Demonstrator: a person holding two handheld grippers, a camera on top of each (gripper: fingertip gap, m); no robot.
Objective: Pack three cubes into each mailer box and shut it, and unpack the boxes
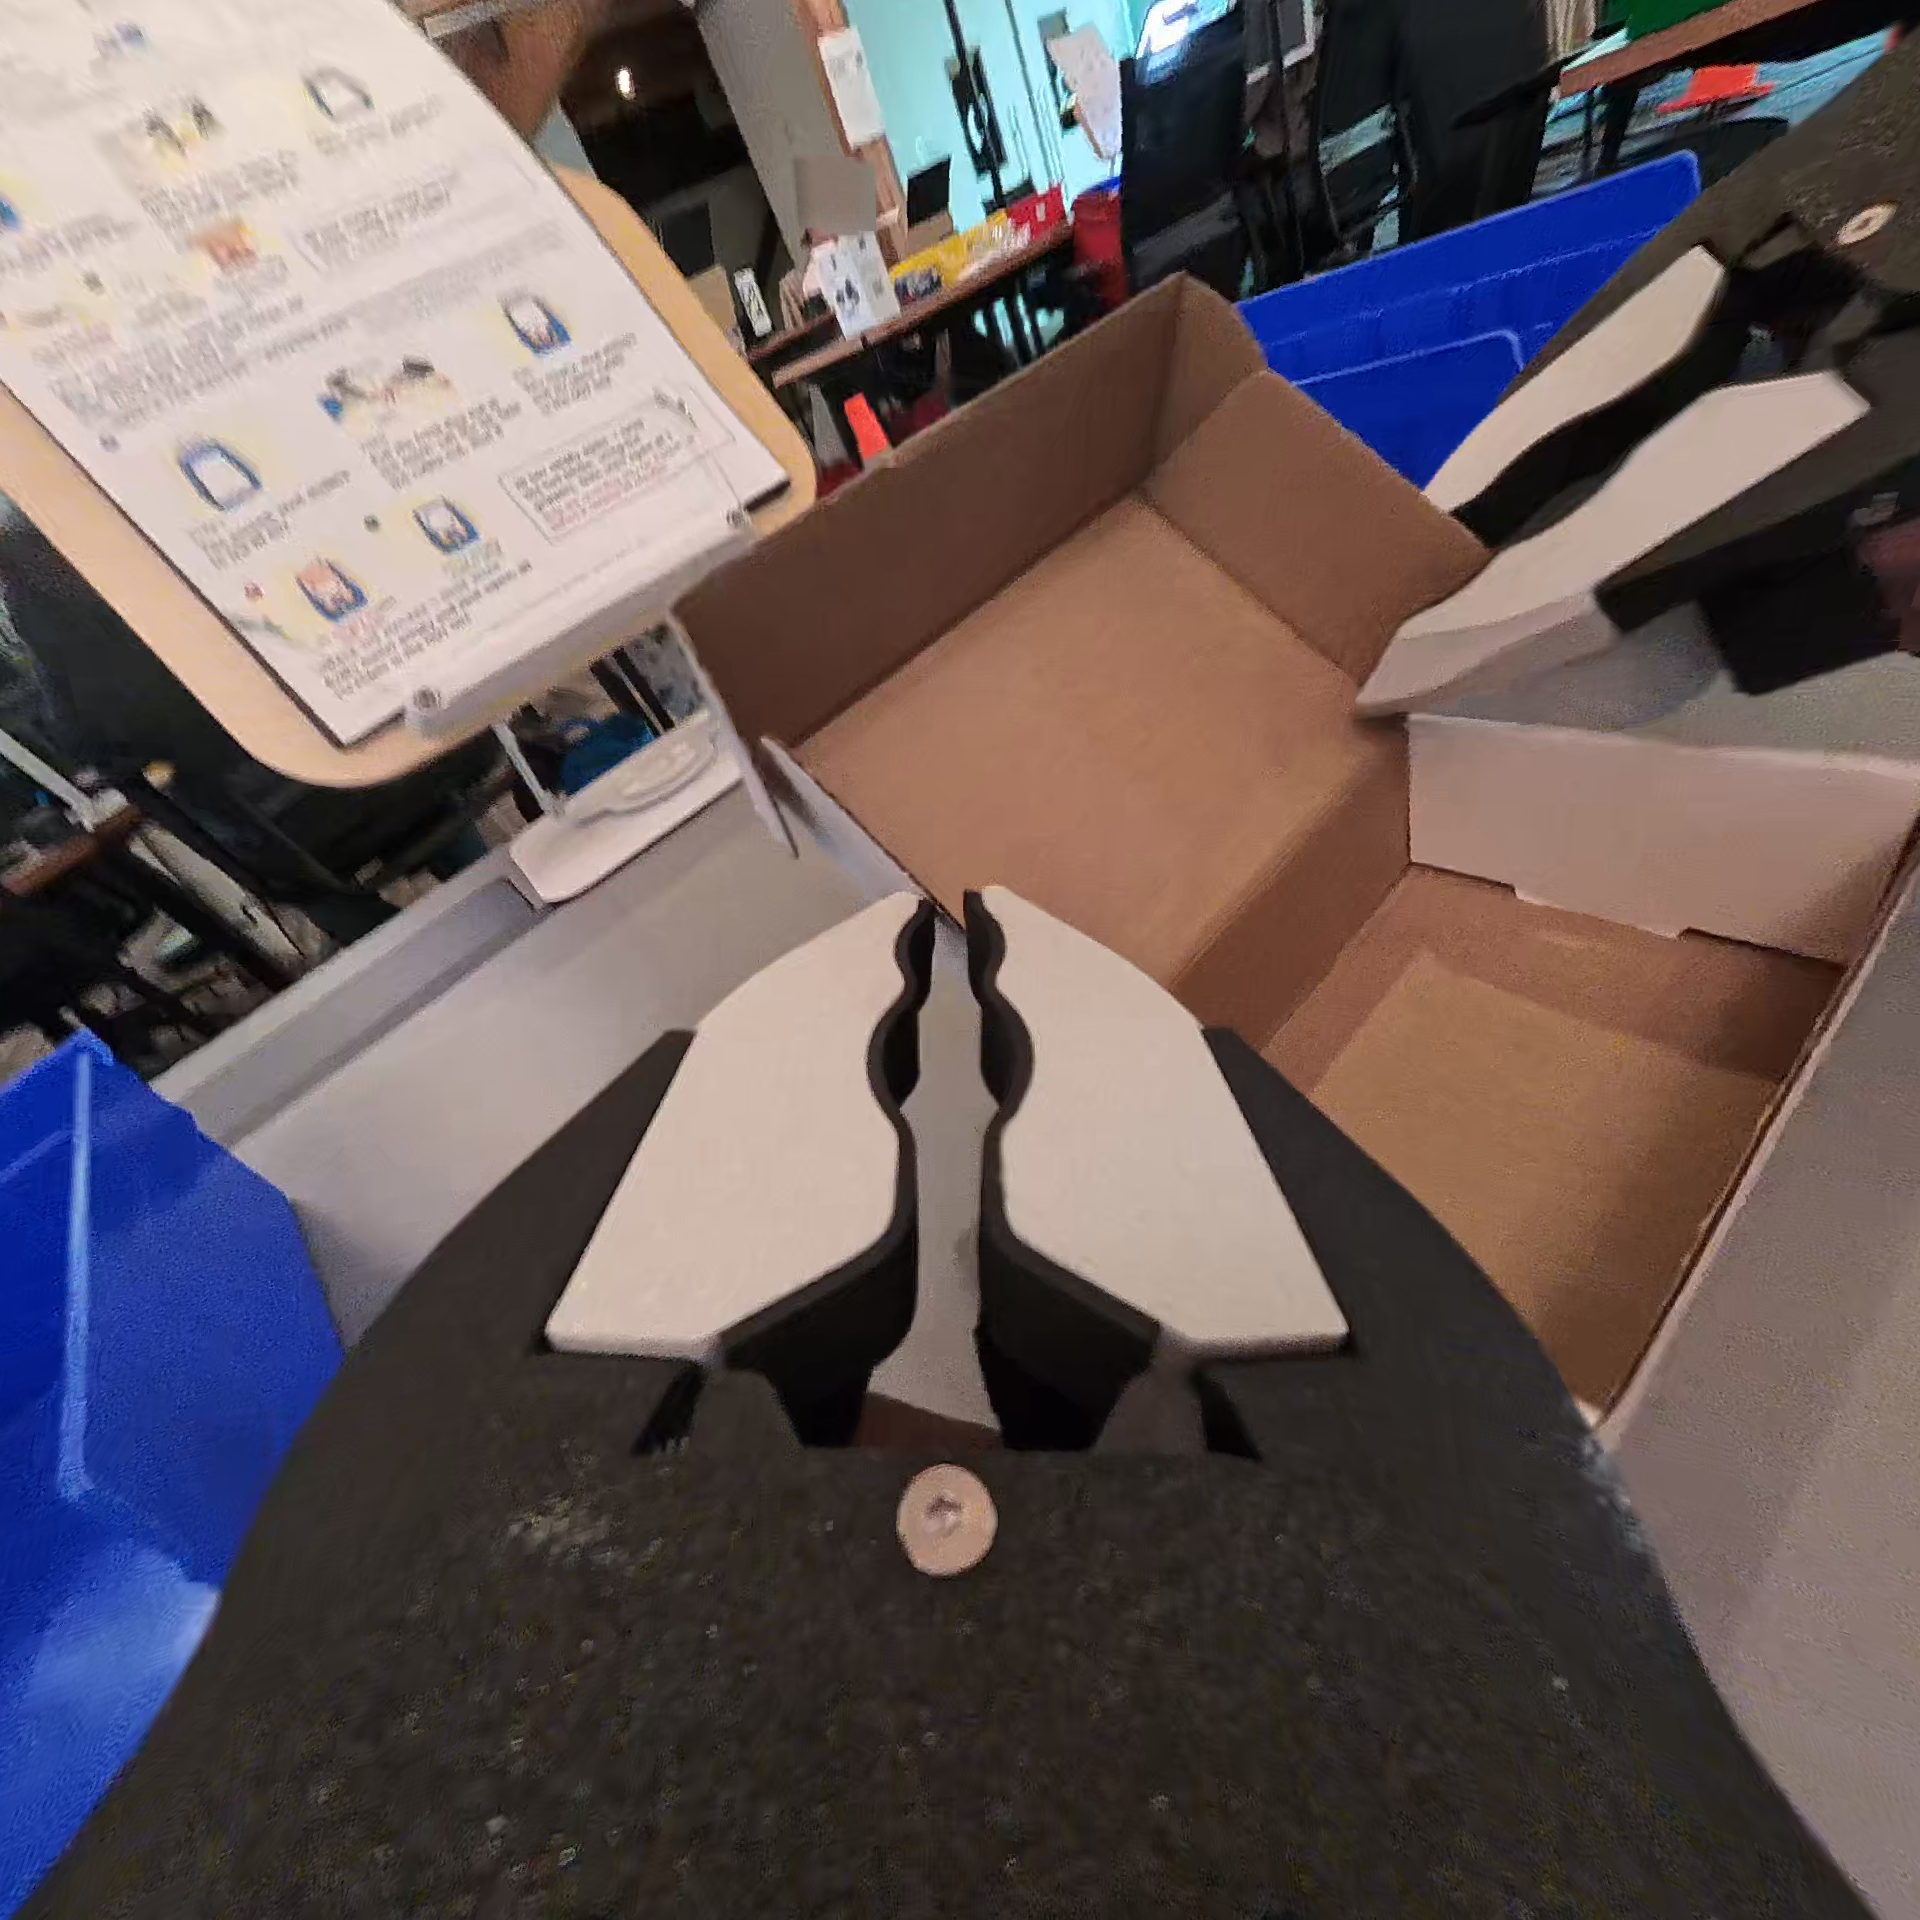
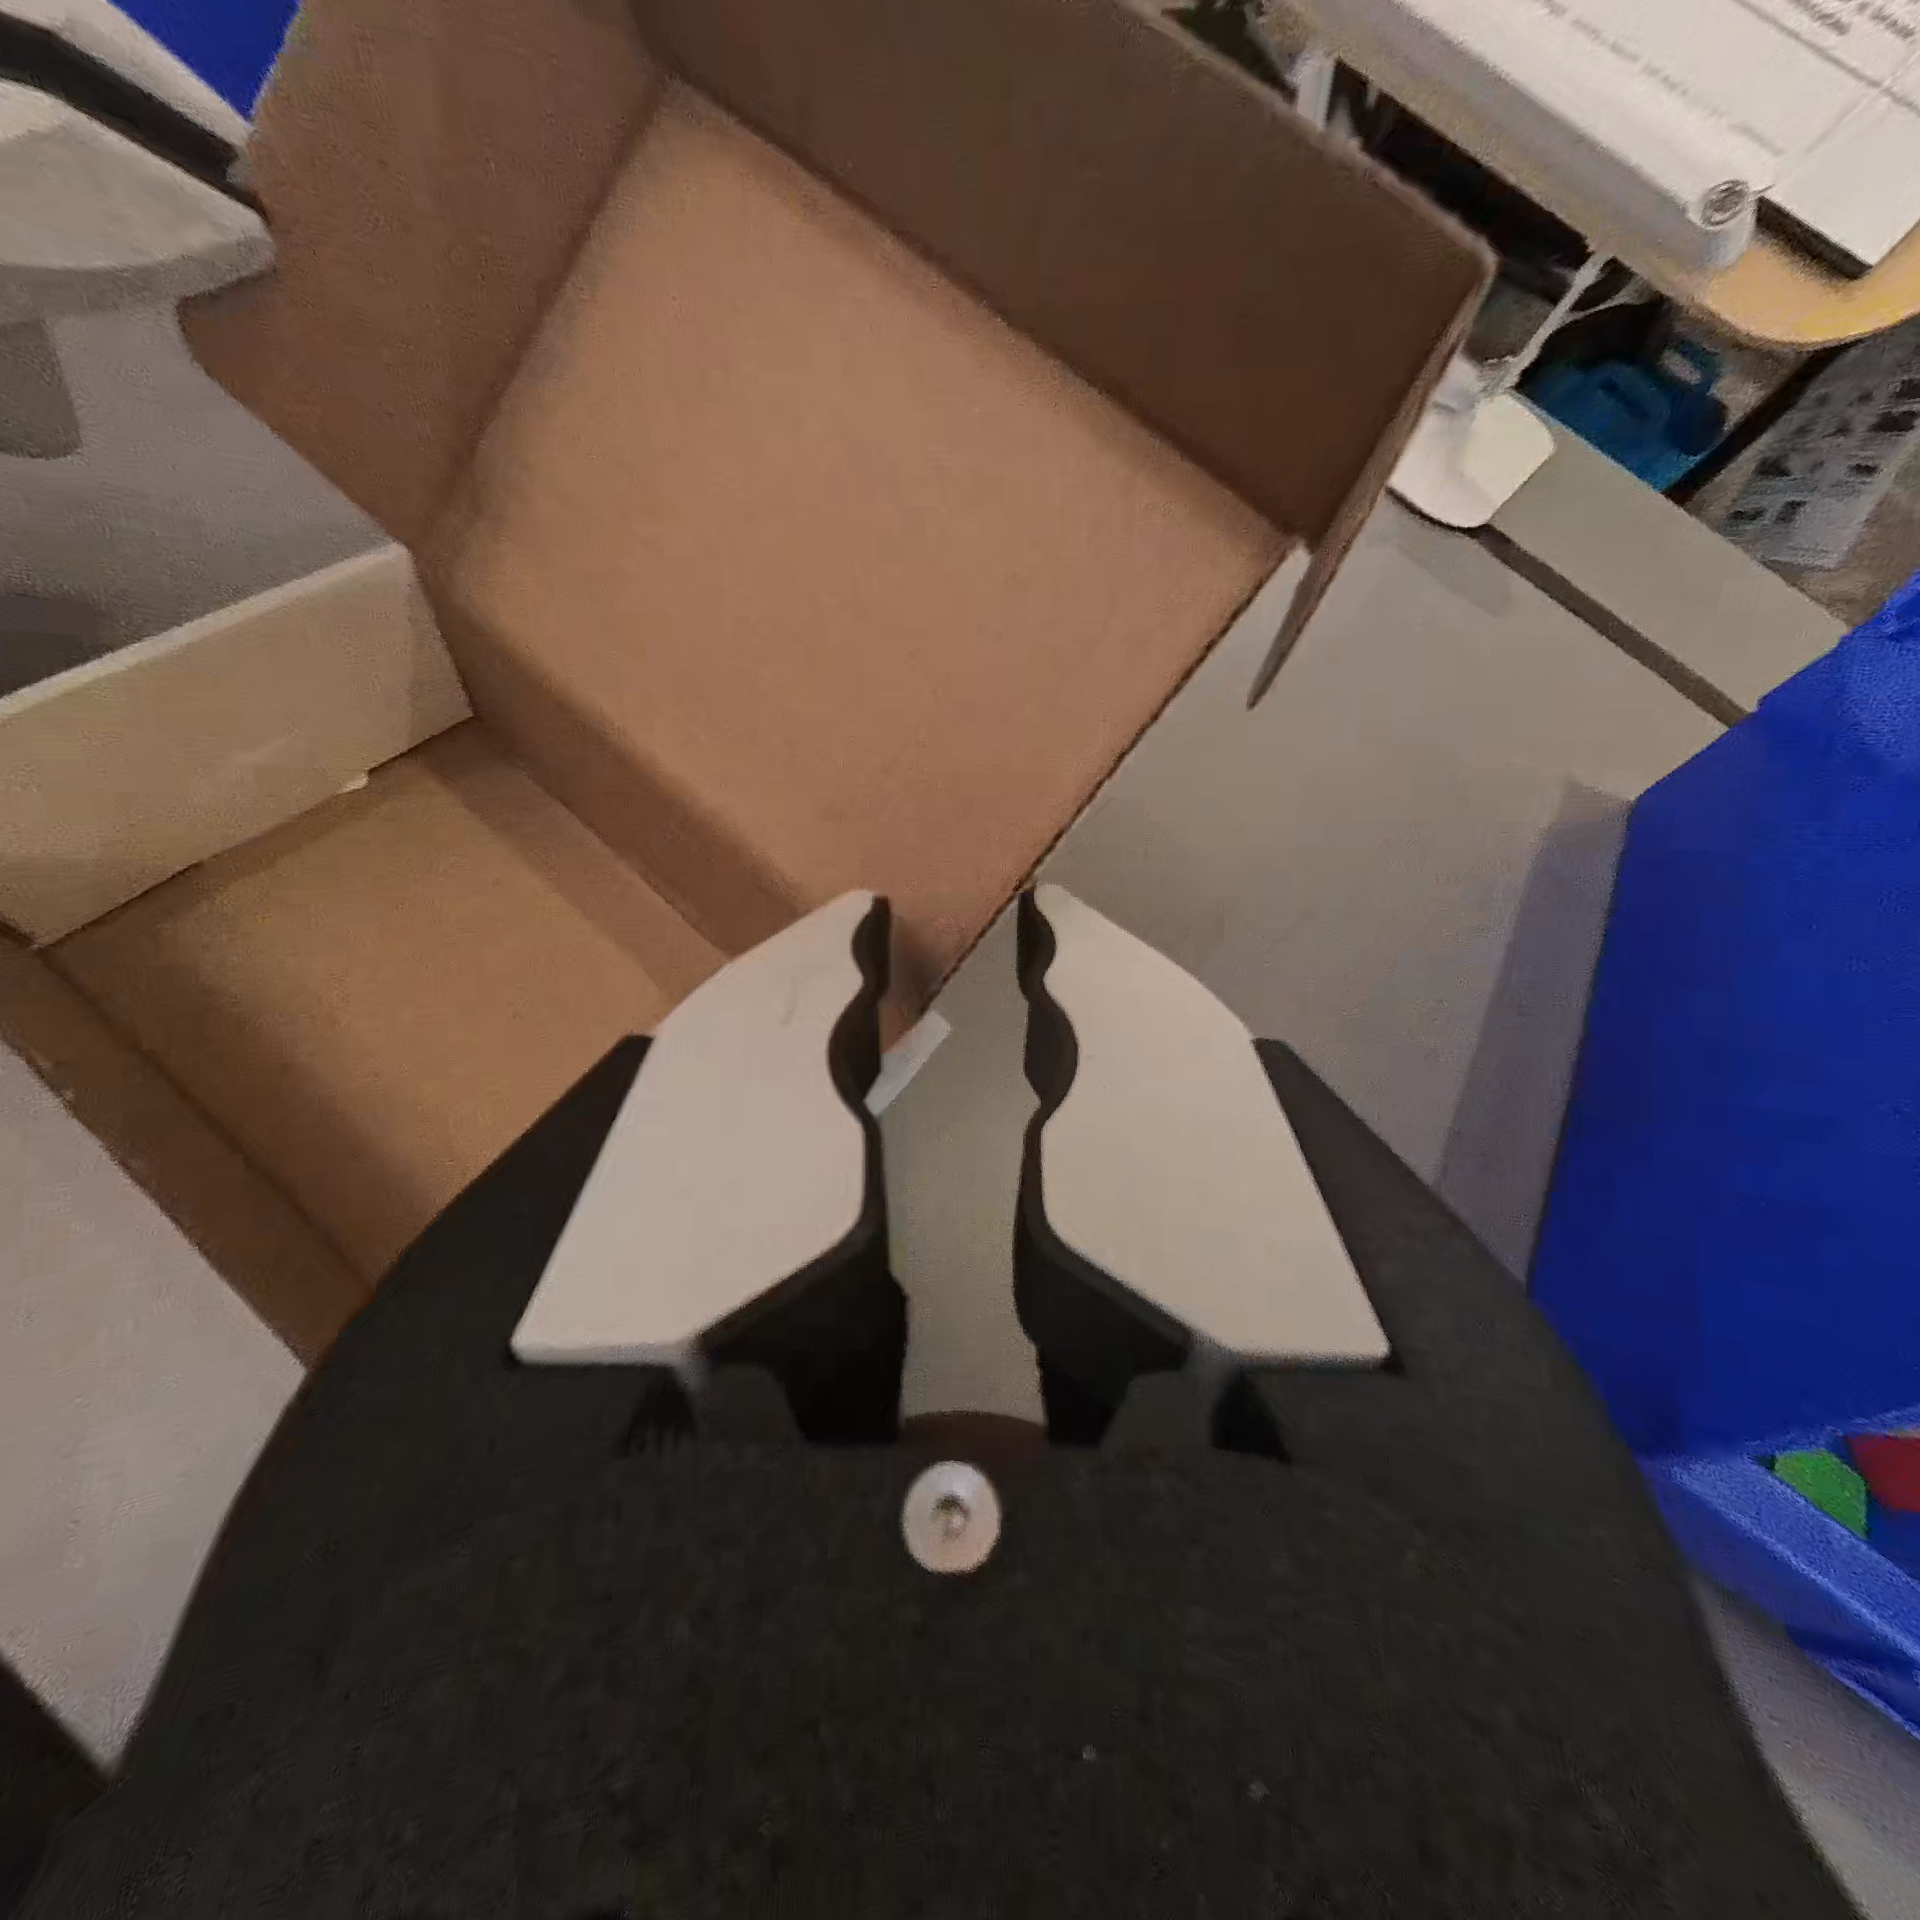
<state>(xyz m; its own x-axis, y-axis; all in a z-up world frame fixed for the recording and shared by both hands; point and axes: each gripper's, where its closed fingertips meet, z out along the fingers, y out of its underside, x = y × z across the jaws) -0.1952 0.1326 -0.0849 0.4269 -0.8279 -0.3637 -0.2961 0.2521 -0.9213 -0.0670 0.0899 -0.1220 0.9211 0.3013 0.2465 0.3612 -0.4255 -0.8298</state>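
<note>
The white-skinned brown cardboard mailer box [image 1: 1538, 1122] lies open and empty on the grey worktop [image 1: 436, 1049], lid thrown back, between blue plastic bins [image 2: 1766, 1039], so by my judgement no packing shows yet; left tongs [image 1: 948, 909] nearly clenched, right tongs [image 2: 954, 914] slightly parted, both empty.

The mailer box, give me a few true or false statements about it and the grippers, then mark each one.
1. The mailer box is open and holds no cubes. True.
2. The left gripper carries a cube. False: its jaws are nearly shut with nothing between them.
3. A blue bin stands beside the box. True.
4. The right gripper clamps the box lid. False: its jaws stand slightly apart, holding nothing.
5. The box inside is white. False: it is brown cardboard, with white outside.
</note>
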